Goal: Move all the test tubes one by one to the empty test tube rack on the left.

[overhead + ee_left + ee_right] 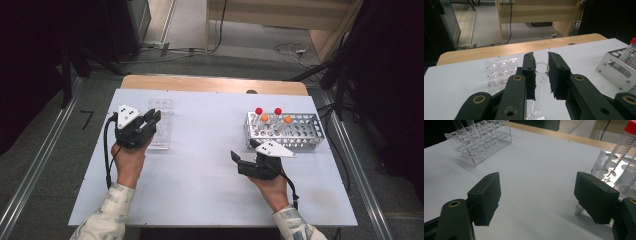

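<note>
My left gripper (541, 62) is shut on a clear uncapped tube (539, 85) that stands tilted between its jaws, mouth upward. In the high view this gripper (152, 119) hovers at the near edge of a clear plastic rack (161, 122), which also lies just behind the jaws in the left gripper view (500, 73). My right gripper (237, 162) rests low over the white table, jaws wide apart with nothing between them (540, 195). Just right of it stands a metal rack (300, 134) holding capped tubes, two red (258, 111) and two orange (265, 118).
The white tabletop (200, 165) lies between the two racks. A wooden strip (210, 83) runs along the far edge. In the right gripper view the clear rack (479, 142) is far left and the metal rack (602, 167) close on the right.
</note>
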Motion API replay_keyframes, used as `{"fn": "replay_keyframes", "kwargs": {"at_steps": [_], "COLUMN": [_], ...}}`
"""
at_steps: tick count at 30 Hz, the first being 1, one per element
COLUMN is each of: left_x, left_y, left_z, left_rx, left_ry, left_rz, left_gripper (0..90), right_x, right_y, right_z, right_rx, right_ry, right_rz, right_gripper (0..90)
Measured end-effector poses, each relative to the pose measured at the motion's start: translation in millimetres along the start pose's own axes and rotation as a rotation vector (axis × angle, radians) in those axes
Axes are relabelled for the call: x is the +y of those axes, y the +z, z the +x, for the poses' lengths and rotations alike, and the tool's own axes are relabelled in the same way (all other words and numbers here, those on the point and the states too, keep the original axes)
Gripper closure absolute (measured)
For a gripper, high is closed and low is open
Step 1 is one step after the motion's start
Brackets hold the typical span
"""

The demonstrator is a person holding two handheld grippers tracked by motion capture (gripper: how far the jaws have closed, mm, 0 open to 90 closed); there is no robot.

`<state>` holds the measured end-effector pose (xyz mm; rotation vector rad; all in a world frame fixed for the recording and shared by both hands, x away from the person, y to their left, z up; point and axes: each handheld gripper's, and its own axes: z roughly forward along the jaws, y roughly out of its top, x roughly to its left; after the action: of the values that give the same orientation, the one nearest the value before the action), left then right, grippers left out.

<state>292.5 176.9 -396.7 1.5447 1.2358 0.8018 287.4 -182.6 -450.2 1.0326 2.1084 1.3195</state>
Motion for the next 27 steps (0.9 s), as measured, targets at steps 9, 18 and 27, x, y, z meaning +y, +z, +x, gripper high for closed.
{"fn": "replay_keyframes", "kwargs": {"at_steps": [9,18,27], "left_x": [-10.1,-25.2,-34.9], "left_y": [8.4,18.0,21.9], "left_z": [-3.9,-7.5,-6.7], "left_rx": [0.028,0.044,0.044], "left_ry": [0.034,0.057,0.048], "left_rz": [0.02,0.056,0.069], "left_gripper": [76.9,76.8,75.5], "right_x": [-0.2,-0.2,-0.6], "right_y": [0.3,0.6,1.3], "right_z": [0.2,0.4,0.8], "right_rx": [-0.004,-0.006,-0.01], "right_ry": [-0.002,0.0,-0.003], "right_rz": [0.004,0.006,0.011], "right_gripper": [19.8,19.8,19.8]}}
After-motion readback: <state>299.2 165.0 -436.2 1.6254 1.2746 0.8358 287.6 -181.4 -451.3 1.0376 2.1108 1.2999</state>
